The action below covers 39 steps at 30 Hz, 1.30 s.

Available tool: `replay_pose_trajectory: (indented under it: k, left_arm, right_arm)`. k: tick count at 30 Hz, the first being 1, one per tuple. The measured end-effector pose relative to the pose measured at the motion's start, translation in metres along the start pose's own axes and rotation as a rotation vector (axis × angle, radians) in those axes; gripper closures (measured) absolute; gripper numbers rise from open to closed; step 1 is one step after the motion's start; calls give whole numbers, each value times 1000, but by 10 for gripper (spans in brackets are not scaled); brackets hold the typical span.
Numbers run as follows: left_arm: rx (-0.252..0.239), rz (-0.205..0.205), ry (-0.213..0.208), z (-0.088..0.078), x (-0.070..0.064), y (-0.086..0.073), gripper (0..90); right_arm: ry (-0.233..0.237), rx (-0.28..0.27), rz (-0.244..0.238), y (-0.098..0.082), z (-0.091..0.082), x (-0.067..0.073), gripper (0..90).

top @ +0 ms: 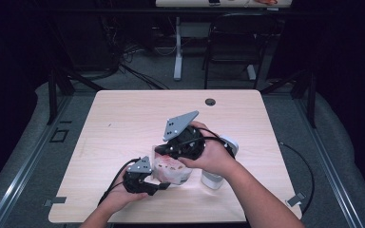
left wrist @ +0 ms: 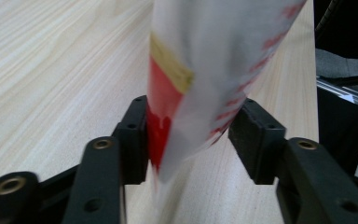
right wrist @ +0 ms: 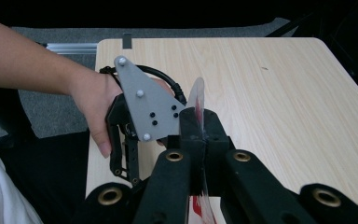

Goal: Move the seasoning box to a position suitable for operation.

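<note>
We saw a white plastic bag (top: pixel 172 167) with red print near the front middle of the worktop (top: pixel 123 123), held up between the two tongs. In the left gripper view the bag (left wrist: pixel 214 70) hung blurred between the jaws of the left tongs (left wrist: pixel 193 140). The left pad (left wrist: pixel 135 135) touched its red and yellow patch; the right pad (left wrist: pixel 254 140) stood just beside its edge, and we could not tell whether it touched. So the left tongs stood half wide around the bag, not clearly clamping it. The red marks along the bag's edge were too smeared for us to read, and we made out no brand.

In the right gripper view the right tongs (right wrist: pixel 199 140) were closed flat on the thin top edge of the bag (right wrist: pixel 197 100), which rose between the pads as a clear sliver with a red streak. The rest of the bag was hidden beneath those jaws.

From the high view, the left tongs (top: pixel 164 185) met the bag from the near left and the right tongs (top: pixel 159 151) pinched it from above. The right hand (top: pixel 214 156) covered most of a white cylindrical container (top: pixel 214 179) standing just right of the bag, so we could not name it. The person's forearms were cut off by the bottom edge. A small dark grommet (top: pixel 210 101) sat in the worktop's far side, and a dark chair (top: pixel 235 42) stood beyond on the floor.
</note>
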<state>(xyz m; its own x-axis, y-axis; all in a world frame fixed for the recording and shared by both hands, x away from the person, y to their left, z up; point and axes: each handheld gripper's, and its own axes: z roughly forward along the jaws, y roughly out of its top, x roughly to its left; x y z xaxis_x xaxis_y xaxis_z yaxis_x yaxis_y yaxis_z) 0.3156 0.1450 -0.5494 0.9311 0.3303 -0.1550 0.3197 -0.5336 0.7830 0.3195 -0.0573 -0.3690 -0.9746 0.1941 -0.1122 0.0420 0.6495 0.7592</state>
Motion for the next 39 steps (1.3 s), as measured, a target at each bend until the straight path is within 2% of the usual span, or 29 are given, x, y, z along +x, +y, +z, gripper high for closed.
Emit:
replay_pose_trajectory:
  k: [4,21,32,39]
  left_arm:
    - [1,-7,21,-3,1,0,561]
    - [4,-23,26,-7,3,0,603]
    - [34,-22,20,-13,2,4,620]
    - [52,-13,38,-15,1,5,625]
  right_arm:
    - [0,-1,2,-1,-1,0,900]
    - [-10,-3,4,-3,-2,0,900]
    - [-14,-16,9,-6,-7,0,900]
    - [-26,-3,8,-8,-11,1,897]
